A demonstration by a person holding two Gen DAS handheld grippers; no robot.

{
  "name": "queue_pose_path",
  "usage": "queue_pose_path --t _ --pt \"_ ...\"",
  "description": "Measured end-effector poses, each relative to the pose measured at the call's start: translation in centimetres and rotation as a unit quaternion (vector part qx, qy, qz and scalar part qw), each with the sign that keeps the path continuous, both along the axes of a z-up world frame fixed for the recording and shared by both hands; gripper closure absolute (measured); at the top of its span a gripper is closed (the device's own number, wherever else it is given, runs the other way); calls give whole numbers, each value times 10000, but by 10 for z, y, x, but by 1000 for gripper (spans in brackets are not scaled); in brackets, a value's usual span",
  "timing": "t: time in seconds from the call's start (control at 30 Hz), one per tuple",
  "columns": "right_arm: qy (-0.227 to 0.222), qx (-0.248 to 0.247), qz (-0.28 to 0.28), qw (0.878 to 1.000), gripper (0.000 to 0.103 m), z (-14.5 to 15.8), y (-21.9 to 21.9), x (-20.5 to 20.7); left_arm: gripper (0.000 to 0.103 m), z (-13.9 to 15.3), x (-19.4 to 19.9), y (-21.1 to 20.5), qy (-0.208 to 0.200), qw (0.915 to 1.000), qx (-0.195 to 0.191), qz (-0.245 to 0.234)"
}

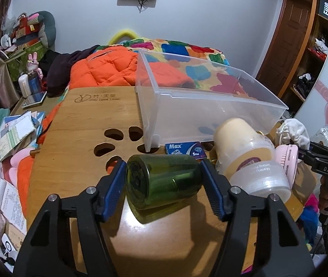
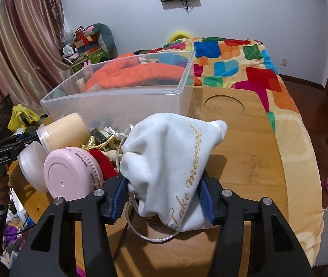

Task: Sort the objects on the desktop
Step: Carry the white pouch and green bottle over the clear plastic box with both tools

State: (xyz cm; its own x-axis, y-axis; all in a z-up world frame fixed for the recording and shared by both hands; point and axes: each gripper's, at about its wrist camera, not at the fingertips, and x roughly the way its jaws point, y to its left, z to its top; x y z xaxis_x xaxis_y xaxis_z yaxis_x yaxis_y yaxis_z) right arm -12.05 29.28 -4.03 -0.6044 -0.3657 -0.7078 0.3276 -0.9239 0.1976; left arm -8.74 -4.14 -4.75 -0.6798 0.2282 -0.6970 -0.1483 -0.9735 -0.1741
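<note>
On the wooden lap table, the left gripper has its blue pads pressed against both ends of a green glass bottle that lies on its side across the jaws, base toward the left pad and neck end against the right pad; the jaws stand about half open around it. Ahead of this gripper and a little to its right sits the clear plastic bin, and just before the bin's near wall lies a small blue Max box. Right of the bottle, just beside the right pad, a cream-coloured jar leans over a clear tub, with a pink round case further right. In the right wrist view, that pink round case stands on edge just left of the right gripper, and the cream jar lies beyond it. The right gripper's pads pinch the lower part of a white drawstring pouch with gold lettering, the cloth bunched between them, jaws partly closed. The clear bin stands ahead and slightly left. A silver cord loops on the table beneath the pouch.
</note>
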Motion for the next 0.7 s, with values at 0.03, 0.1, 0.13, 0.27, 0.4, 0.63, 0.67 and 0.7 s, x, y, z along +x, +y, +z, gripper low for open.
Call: queue_pose_path --t 0.03,0.1,0.13,0.27,0.4,0.63,0.67,0.7 --pt "-2 -14 -3 10000 54 0 1 0 39 0 2 0 13 10000 -24 23" --pt "-3 -100 -59 9999 55 2 4 3 39 1 5 -1 47 9999 -85 83" --pt "-12 -133 -53 9999 55 3 6 5 39 2 7 -2 65 9999 -108 110" --pt "-9 -241 -90 9997 55 6 11 8 39 4 15 -4 135 9997 -129 187" --pt "26 -250 -103 9996 55 9 13 16 39 8 21 -8 172 9995 -81 265" --pt "183 -283 -79 9994 55 20 17 29 39 14 33 -8 276 9991 -68 319" --pt "214 -276 -68 9994 55 22 18 31 39 15 34 -9 295 9990 -52 323" --pt "252 -273 -67 9993 55 24 18 34 39 16 36 -9 315 9989 -42 330"
